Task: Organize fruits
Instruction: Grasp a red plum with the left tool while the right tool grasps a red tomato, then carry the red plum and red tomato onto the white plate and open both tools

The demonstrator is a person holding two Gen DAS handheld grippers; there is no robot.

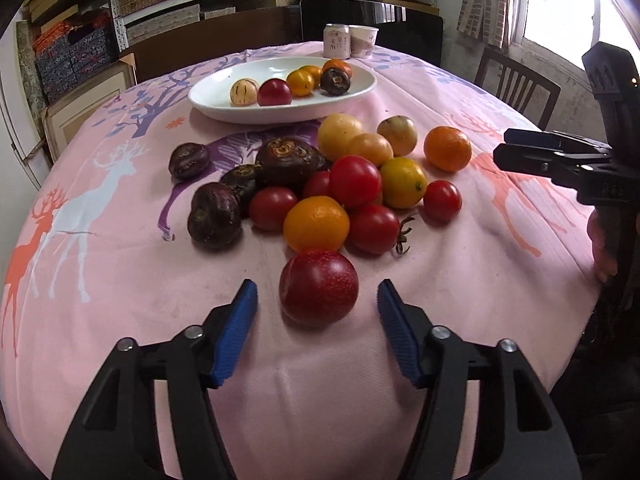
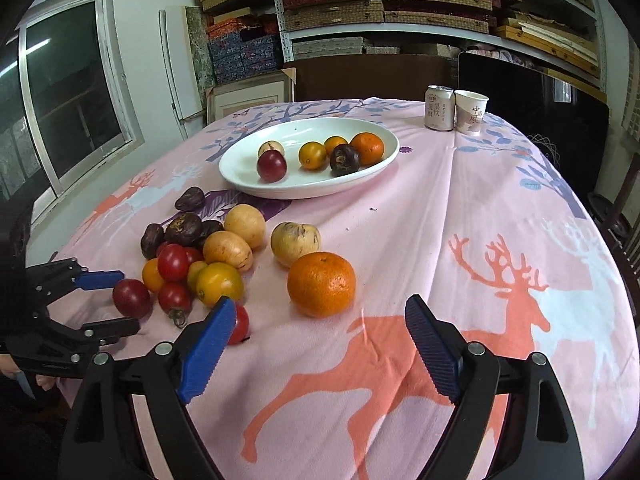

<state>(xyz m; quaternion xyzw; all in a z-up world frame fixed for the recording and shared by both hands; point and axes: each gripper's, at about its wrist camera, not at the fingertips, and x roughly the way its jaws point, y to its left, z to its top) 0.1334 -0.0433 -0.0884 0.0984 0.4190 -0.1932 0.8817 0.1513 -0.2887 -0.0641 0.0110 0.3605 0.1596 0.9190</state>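
A dark red plum [image 1: 319, 287] lies on the pink cloth, nearest of a loose pile of tomatoes, oranges, yellow and dark purple fruits [image 1: 352, 182]. My left gripper [image 1: 317, 294] stands open around the plum, its blue pads [image 1: 236, 332] clear of it on both sides. The right wrist view shows that gripper [image 2: 120, 303] at the left, with the plum [image 2: 131, 298] at its tips. My right gripper [image 2: 321, 305] is open just in front of a large orange [image 2: 321, 283], not touching it. A white oval plate [image 2: 240, 184] farther back holds several fruits.
A drink can [image 2: 439, 108] and a paper cup [image 2: 472, 112] stand at the table's far edge behind the plate [image 1: 224, 110]. A small tomato [image 2: 240, 324] sits against my right gripper's left finger. Chairs [image 1: 516, 84] ring the table; shelves fill the back wall.
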